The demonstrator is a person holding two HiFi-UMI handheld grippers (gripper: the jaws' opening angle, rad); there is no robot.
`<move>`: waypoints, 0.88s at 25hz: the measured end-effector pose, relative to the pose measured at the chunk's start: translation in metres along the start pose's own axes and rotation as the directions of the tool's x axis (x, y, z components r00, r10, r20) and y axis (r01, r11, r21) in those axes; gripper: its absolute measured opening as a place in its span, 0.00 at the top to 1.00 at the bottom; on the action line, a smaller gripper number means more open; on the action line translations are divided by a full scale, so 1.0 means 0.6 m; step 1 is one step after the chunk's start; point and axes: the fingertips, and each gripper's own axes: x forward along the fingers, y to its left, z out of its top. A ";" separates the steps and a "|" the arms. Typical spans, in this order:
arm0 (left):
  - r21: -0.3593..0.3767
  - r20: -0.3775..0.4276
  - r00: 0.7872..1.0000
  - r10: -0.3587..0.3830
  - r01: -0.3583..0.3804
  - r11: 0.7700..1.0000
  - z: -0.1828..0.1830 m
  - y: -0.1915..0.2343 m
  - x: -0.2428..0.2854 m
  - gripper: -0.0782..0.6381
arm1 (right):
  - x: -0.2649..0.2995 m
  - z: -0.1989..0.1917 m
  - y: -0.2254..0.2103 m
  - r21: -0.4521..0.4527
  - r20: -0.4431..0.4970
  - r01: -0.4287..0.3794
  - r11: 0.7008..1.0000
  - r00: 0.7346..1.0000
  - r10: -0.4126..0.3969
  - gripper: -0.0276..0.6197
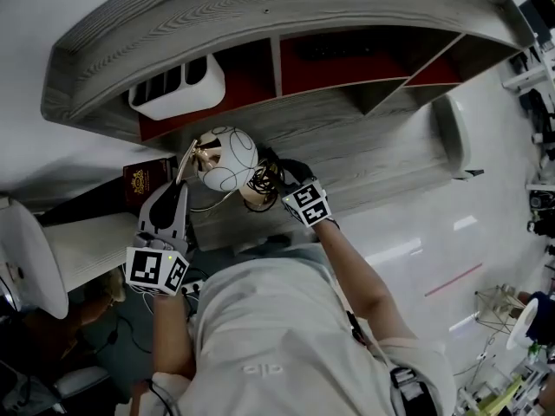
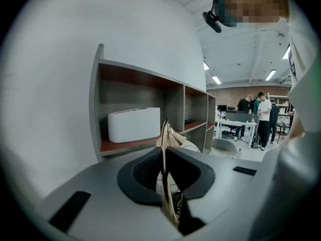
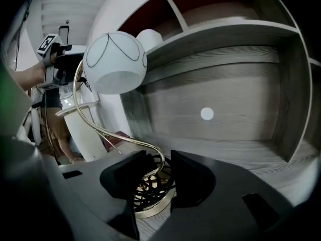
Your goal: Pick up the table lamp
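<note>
In the head view the table lamp [image 1: 227, 157] stands at the near edge of the grey bench [image 1: 381, 154], below the shelf [image 1: 260, 24]. The left hand-held gripper [image 1: 185, 173] is at its left side and the right hand-held gripper [image 1: 267, 191] at its right, so the step in hand looks like securing a two-handed hold before the lift. The left gripper view shows that gripper clenched edge-on onto the thin gold stem [image 2: 166, 190], which runs up between the pads, with a white box [image 2: 134, 124] on the shelf behind. In the right gripper view the right hand-held gripper is released, its jaws standing apart on either side of the round base [image 3: 150, 205] and the black cord [image 3: 150, 187] coiled on it, pads not pressing. The lamp's long axis runs roughly upright. From the base the stem curves up and away to the left, ending in the white globe shade [image 3: 115, 62] with its flat opening facing down. The base seems to rest on the bench, though the view is too cramped to be sure. Next the right jaws need to close on the base, then both hands should rise together.
</note>
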 end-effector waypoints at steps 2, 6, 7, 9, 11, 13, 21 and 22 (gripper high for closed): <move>-0.009 0.001 1.000 0.004 -0.004 1.000 -0.002 0.007 -0.003 0.82 | 0.021 -0.009 -0.001 -0.023 -0.018 -0.002 1.000 1.000 0.001 0.70; -0.018 0.003 1.000 0.003 -0.003 1.000 -0.006 0.014 -0.008 0.82 | 0.055 -0.021 -0.004 -0.043 -0.068 0.001 0.999 0.998 -0.004 0.69; -0.017 0.004 1.000 0.001 -0.001 1.000 -0.006 0.014 -0.008 0.82 | 0.061 -0.020 -0.003 -0.045 -0.079 0.000 0.999 0.997 -0.004 0.69; -0.019 0.003 1.000 -0.001 0.001 1.000 -0.007 0.016 -0.009 0.82 | 0.073 -0.025 -0.005 -0.049 -0.100 -0.002 0.999 0.995 -0.003 0.69; -0.020 0.001 1.000 0.002 -0.002 1.000 -0.008 0.019 -0.011 0.82 | 0.084 -0.030 -0.007 -0.056 -0.114 -0.001 0.998 0.993 -0.005 0.69; -0.022 0.000 1.000 0.004 -0.004 1.000 -0.010 0.021 -0.012 0.82 | 0.092 -0.032 -0.009 -0.061 -0.118 0.004 0.998 0.993 -0.012 0.69; -0.025 0.004 1.000 0.003 -0.003 1.000 -0.015 0.029 -0.020 0.82 | 0.120 -0.027 -0.003 -0.121 -0.117 0.014 0.993 0.993 -0.028 0.73; -0.027 0.005 1.000 0.006 -0.006 1.000 -0.016 0.031 -0.022 0.82 | 0.122 -0.025 0.000 -0.122 -0.110 0.016 0.992 0.994 -0.030 0.76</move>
